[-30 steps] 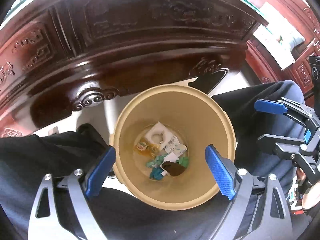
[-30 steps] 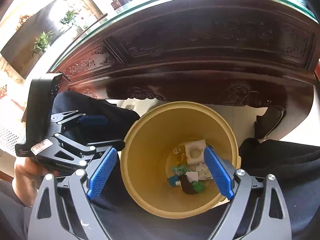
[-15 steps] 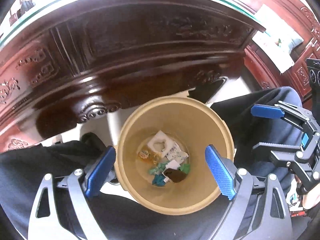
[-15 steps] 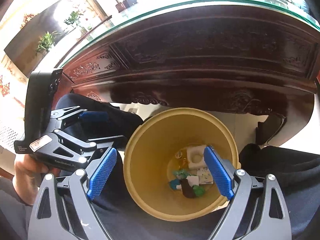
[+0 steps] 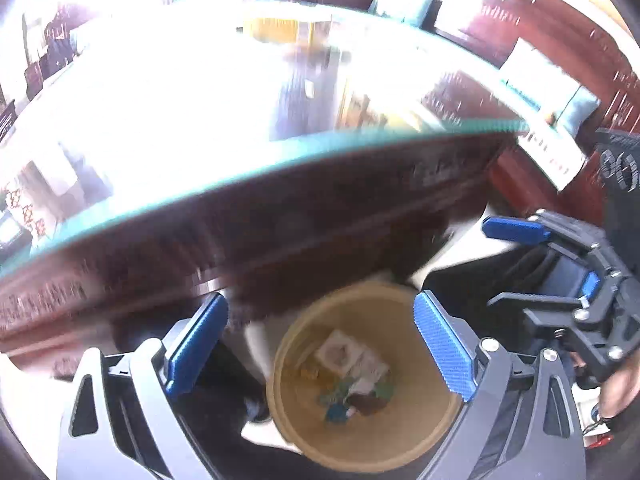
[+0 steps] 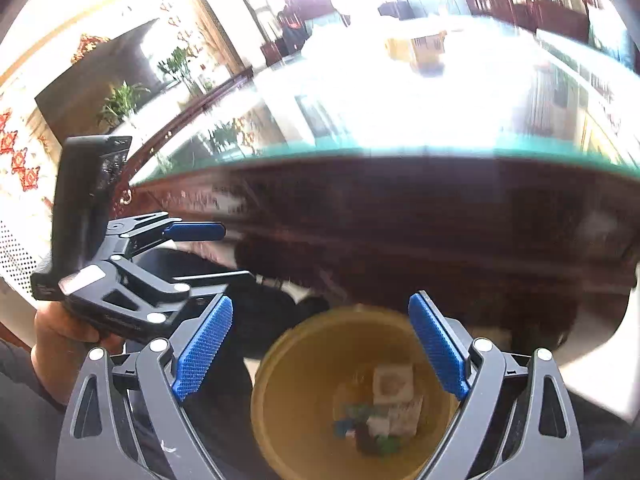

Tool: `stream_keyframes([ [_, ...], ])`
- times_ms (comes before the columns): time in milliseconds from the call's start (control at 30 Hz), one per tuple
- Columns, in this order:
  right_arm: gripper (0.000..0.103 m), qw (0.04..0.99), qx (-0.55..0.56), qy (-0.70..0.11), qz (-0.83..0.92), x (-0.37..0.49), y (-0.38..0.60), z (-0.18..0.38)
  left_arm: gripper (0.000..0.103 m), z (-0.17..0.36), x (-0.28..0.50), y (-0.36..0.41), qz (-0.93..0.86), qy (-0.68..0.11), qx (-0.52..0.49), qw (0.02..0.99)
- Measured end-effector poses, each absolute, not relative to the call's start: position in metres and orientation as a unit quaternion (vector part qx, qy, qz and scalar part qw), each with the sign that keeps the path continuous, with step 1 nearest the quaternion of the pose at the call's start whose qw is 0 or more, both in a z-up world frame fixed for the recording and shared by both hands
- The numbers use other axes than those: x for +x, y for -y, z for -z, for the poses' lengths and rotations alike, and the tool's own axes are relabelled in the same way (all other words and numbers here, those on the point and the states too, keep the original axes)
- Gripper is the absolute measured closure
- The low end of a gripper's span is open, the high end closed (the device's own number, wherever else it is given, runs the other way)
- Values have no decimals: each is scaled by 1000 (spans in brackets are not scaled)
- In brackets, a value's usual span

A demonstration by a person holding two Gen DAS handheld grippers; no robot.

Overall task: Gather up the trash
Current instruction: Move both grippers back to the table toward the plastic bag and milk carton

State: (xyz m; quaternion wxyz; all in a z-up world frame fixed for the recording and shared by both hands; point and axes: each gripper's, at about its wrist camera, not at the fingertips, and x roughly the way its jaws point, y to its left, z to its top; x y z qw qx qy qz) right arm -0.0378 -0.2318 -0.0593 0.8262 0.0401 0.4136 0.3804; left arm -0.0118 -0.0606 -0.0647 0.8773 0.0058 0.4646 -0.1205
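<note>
A tan bin (image 5: 296, 420) stands on the floor below the table edge, with several scraps of trash (image 5: 352, 376) in its bottom: white, green, blue and brown pieces. It also shows in the right wrist view (image 6: 288, 412). My left gripper (image 5: 320, 350) is open and empty above the bin. My right gripper (image 6: 320, 350) is open and empty above the bin too. Each gripper shows in the other's view: the right gripper (image 5: 504, 264) and the left gripper (image 6: 212, 252). A yellow box (image 6: 424, 50) sits far back on the glass table top, blurred.
A dark carved wooden table (image 5: 280, 232) with a glass top (image 5: 200, 92) fills the middle of both views. The person's dark trouser legs (image 5: 216, 400) flank the bin. Wooden furniture (image 5: 560, 40) and plants (image 6: 120, 100) stand in the background.
Both grippers have risen and tilted up, so the glass table top has come into view and the bin has dropped low in the frames. Both stay open and empty.
</note>
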Motion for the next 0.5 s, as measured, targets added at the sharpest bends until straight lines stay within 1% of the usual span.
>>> stream_keyframes([
  [133, 14, 840, 38, -382, -384, -14, 227, 32, 4, 32, 13, 45, 100, -424, 2, 900],
  [233, 8, 852, 25, -365, -374, 6, 220, 15, 4, 13, 37, 29, 69, -404, -8, 912],
  [367, 8, 865, 10, -348, -362, 41, 210, -7, 4, -4, 77, 9, 26, -382, -33, 923],
  [500, 8, 879, -21, -330, -343, 86, 193, -22, 4, -12, 138, -5, -17, -371, -39, 927],
])
